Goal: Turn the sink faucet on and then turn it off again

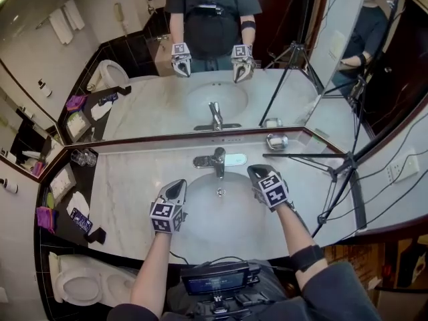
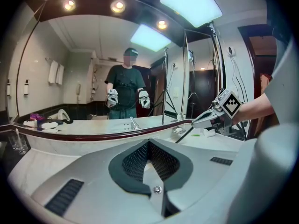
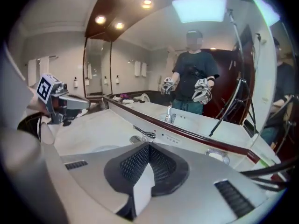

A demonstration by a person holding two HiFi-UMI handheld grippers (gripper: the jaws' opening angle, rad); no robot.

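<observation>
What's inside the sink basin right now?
Only the drain shows in the white sink basin; no object lies in it. The left gripper and right gripper, both shut and empty, cover parts of its left and right sides, so those patches cannot be checked.

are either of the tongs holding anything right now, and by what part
Nothing is held. The left tongs and right tongs are both shut and empty, above the sink and clear of the faucet.
</observation>
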